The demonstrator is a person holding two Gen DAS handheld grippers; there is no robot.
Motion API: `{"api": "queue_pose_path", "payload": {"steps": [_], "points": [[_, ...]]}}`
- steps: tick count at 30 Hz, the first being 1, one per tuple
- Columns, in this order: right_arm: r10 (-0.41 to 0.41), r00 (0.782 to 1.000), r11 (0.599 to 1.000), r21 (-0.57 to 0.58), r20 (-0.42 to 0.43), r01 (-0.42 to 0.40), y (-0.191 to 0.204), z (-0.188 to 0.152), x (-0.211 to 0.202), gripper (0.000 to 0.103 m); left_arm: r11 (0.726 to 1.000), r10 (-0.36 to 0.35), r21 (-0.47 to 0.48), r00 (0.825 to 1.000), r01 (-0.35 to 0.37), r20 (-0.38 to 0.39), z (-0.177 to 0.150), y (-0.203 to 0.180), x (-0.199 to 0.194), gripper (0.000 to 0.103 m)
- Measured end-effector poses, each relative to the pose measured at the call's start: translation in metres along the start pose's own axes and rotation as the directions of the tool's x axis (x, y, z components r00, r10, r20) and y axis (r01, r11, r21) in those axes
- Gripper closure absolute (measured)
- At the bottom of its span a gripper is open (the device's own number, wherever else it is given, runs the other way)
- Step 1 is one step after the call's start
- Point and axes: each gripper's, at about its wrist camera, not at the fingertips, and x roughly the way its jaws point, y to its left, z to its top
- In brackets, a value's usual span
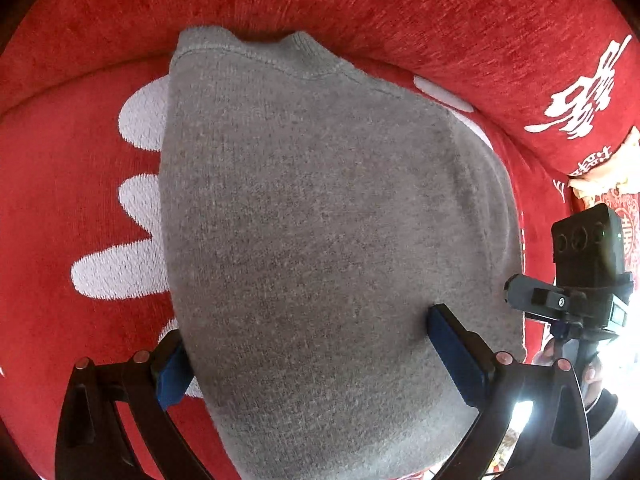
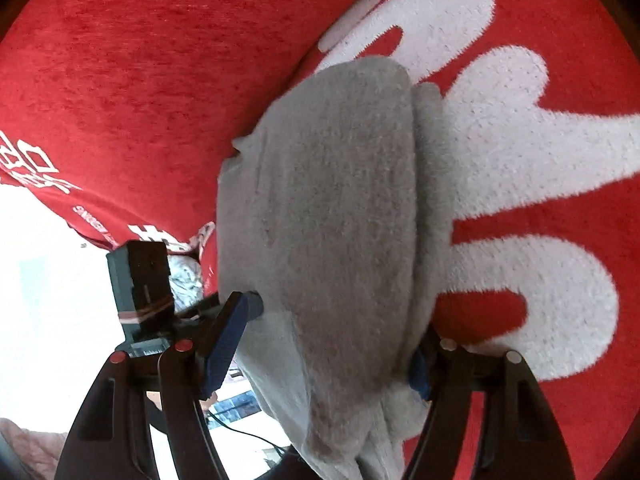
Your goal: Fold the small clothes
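Observation:
A small grey knit garment lies folded on a red sofa seat, its ribbed hem toward the backrest. My left gripper is open, its blue-padded fingers straddling the garment's near end, the cloth bulging between them. In the right wrist view the same grey garment shows in folded layers. My right gripper is open too, with one blue pad at the garment's left edge and the other mostly hidden under the cloth on the right. The right gripper shows at the right in the left wrist view.
The red sofa cover carries large white embroidered shapes. The red backrest with white lettering rises behind the garment. A bright floor area lies past the seat's edge, with a cable on it.

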Motion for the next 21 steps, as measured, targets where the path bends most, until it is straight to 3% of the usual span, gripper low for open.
{"api": "queue_pose_path", "payload": {"steps": [2, 4, 5, 7, 9, 21], "points": [[-0.02, 1.0, 1.0, 0.012, 0.011, 0.02, 0.002, -0.002, 0.004, 0.033, 1.0, 0.005, 0.006, 1.0, -0.005, 0.011, -0.003, 0.0, -0.004, 0.007], [-0.069, 0.998, 0.997, 0.019, 0.011, 0.069, 0.004, -0.004, 0.005, 0.069, 1.0, -0.002, 0.011, 0.999, 0.002, 0.035, -0.007, 0.004, -0.011, 0.024], [-0.068, 0.997, 0.997, 0.024, 0.021, 0.068, 0.007, -0.006, 0.006, 0.069, 1.0, -0.016, 0.014, 0.999, 0.015, 0.05, -0.011, 0.006, -0.016, 0.029], [-0.037, 0.999, 0.999, 0.019, 0.039, 0.036, 0.015, -0.01, 0.007, 0.071, 0.999, -0.047, 0.022, 0.997, 0.046, 0.068, -0.015, 0.012, -0.029, 0.05], [0.018, 0.999, 1.0, 0.019, 0.049, -0.019, 0.024, -0.017, 0.006, 0.072, 0.997, -0.069, 0.033, 0.995, 0.067, 0.074, -0.017, 0.014, -0.038, 0.055], [0.156, 0.984, 0.987, 0.026, 0.083, -0.158, 0.077, -0.05, 0.007, 0.072, 0.986, -0.159, 0.072, 0.976, 0.15, 0.146, -0.049, 0.034, -0.104, 0.055]]}}
